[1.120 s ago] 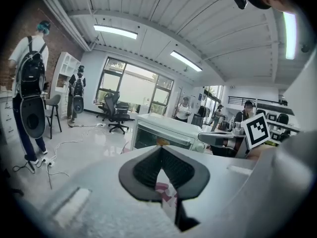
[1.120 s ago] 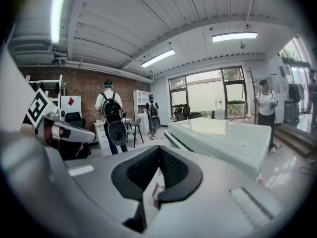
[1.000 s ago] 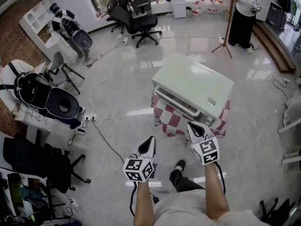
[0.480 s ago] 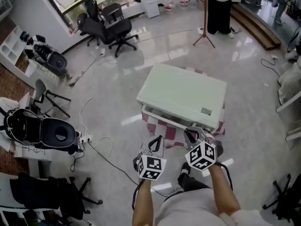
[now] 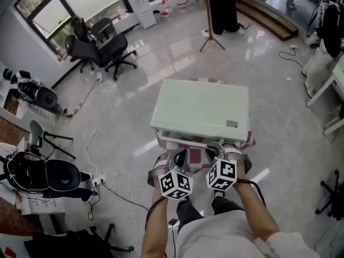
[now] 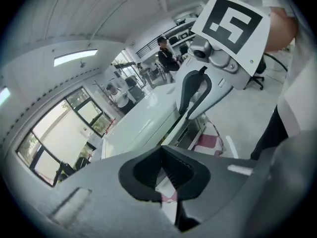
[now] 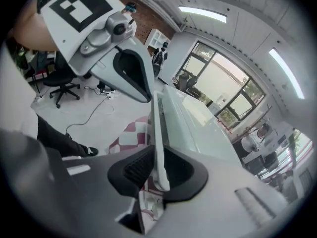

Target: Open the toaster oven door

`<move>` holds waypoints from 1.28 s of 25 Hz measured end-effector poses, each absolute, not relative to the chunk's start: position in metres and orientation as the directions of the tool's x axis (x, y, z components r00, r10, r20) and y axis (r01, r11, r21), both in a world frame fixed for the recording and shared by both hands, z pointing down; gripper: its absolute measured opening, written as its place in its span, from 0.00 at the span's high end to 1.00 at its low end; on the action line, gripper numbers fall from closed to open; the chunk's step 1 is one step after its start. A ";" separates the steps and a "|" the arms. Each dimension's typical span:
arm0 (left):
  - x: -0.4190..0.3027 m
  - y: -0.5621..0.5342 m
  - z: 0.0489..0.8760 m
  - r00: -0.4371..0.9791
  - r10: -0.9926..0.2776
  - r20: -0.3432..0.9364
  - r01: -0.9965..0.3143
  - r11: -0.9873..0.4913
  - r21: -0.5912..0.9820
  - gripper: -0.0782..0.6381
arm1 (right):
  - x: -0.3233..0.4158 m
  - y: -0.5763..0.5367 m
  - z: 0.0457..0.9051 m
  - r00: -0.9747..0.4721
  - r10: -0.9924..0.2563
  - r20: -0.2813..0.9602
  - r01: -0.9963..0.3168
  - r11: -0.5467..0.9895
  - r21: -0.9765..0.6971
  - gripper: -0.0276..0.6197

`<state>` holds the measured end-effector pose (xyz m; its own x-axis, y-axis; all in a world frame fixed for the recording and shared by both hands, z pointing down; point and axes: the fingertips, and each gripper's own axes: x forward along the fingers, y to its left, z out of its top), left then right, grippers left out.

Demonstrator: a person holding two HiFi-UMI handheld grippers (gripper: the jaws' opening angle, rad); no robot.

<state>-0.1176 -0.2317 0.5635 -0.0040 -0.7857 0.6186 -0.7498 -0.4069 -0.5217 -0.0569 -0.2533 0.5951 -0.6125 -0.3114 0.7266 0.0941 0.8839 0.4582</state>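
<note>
A pale green toaster oven (image 5: 201, 109) stands on a red-and-white checked cloth (image 5: 173, 144), with its door shut. My right gripper (image 5: 216, 151) is at the oven's front edge. In the right gripper view its jaws (image 7: 157, 170) have just been opening, and the white door handle (image 7: 157, 128) runs between them with a gap on one side. My left gripper (image 5: 180, 157) hangs just left of it, below the oven front. In the left gripper view its jaws (image 6: 166, 170) are shut on nothing, and the oven (image 6: 143, 128) lies beyond them.
Black office chairs (image 5: 102, 44) stand at the far left. A tripod stand (image 5: 209, 26) and a person (image 5: 220, 4) are behind the oven. Cables (image 5: 107, 181) run over the floor at the left, past a black device (image 5: 32, 173). A white table (image 5: 328, 85) is at the right.
Both grippers have come in to the oven's front edge and drawn closer together. The right jaws have opened and now straddle the door handle. The left gripper has rolled and stayed shut.
</note>
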 end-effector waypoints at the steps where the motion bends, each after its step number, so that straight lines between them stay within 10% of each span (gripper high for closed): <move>1: -0.119 -0.234 0.564 0.017 -0.782 0.623 -0.724 -0.439 -0.532 0.88 | -0.058 -0.254 0.598 -0.591 -0.335 0.734 0.102 0.871 0.480 0.86; 18: -0.112 -0.242 0.591 0.258 -0.668 0.698 -0.405 -0.731 -0.550 0.77 | -0.058 -0.254 0.628 -0.302 -0.598 0.742 0.164 0.735 0.658 0.77; 32: -0.145 -0.254 0.619 0.189 -0.654 0.732 -0.263 -0.752 -0.604 0.69 | -0.063 -0.278 0.642 -0.216 -0.656 0.724 0.169 0.705 0.689 0.77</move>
